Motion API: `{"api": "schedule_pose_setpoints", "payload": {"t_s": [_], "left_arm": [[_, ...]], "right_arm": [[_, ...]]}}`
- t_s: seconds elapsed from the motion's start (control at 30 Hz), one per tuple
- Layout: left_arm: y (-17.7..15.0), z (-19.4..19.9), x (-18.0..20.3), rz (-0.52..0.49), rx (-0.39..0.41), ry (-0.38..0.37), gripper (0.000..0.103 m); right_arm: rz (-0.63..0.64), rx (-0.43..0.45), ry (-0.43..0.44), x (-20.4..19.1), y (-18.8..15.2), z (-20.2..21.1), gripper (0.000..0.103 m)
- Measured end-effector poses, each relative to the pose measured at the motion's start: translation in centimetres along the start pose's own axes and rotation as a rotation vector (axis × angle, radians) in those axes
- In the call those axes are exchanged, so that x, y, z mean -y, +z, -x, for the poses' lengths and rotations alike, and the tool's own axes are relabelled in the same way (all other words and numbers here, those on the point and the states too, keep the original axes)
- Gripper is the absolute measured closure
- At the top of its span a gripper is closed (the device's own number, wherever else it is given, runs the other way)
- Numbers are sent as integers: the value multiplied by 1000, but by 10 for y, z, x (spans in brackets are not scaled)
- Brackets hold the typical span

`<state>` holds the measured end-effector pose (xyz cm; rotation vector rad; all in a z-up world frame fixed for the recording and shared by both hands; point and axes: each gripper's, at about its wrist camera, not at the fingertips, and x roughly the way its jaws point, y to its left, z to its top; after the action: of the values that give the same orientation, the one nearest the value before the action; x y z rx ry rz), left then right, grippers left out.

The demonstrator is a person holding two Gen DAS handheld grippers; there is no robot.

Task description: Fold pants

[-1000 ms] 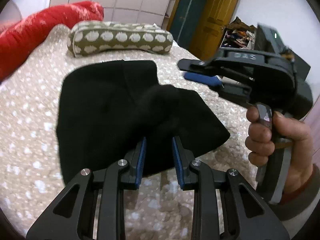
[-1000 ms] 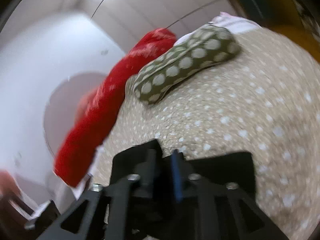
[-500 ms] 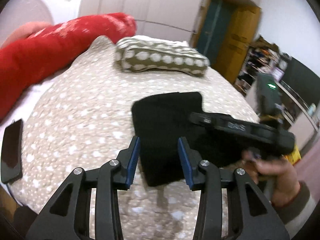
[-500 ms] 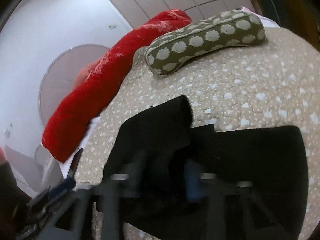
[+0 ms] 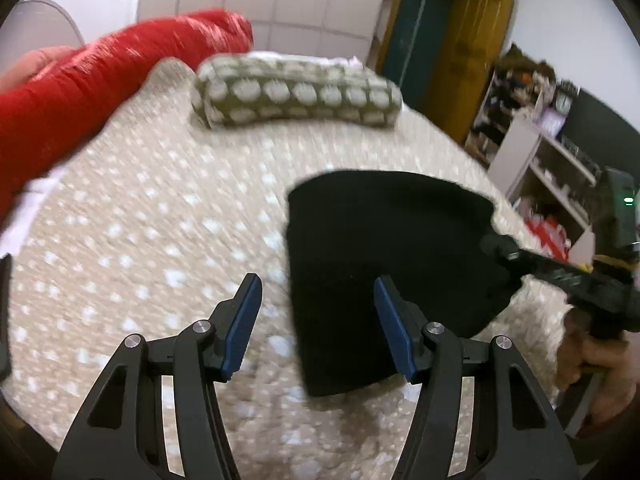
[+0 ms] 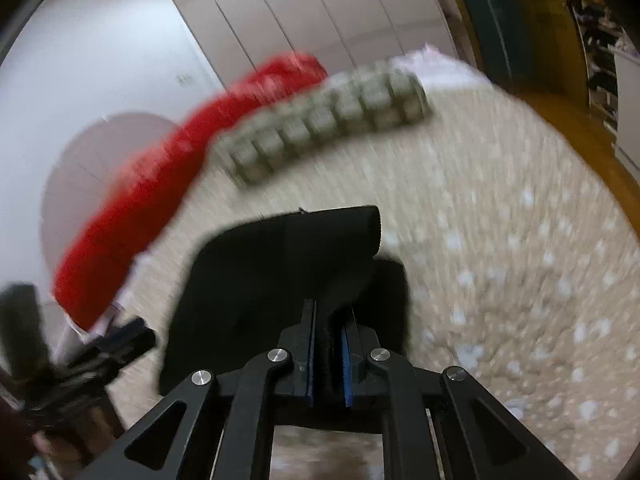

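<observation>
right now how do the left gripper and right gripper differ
The left gripper is spread wide open; the right gripper is shut on the black pants. The left gripper holds nothing and hangs over the near left edge of the pants, while the right gripper pinches their right side. Both have black frames with blue pads and point toward the spotted pillow.

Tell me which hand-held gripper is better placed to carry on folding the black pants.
Right, probably. The right hand-held gripper is shut on a fold of the black pants, ready to pull it. The left hand-held gripper is open, holding nothing, above the pants' near edge.
</observation>
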<state>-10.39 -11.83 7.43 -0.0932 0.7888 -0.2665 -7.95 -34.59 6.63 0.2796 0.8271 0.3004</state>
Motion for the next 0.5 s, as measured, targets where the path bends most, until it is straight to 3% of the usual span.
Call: {"api": "schedule_pose_setpoints", "payload": {"t_s": [0.07,0.2,0.3,0.4,0.5], "left_arm": [[-1,-6,4,-19,-19,31,45],[10,4,1,-22,31,47,45],[25,-1,2,-15,39,73,45],[36,-22,6,-18,9,81,45],[39,-49,12,-21,-44,88,45]], "right_arm": [[-4,-12,-46,4,-3,-4,88],[20,93,-113,-1,11,32,83],[90,138,-59,-22,23,49,83],[149,85,-12,-46,25,27,83],[157,-15,-108,-43,19,-18,83]]}}
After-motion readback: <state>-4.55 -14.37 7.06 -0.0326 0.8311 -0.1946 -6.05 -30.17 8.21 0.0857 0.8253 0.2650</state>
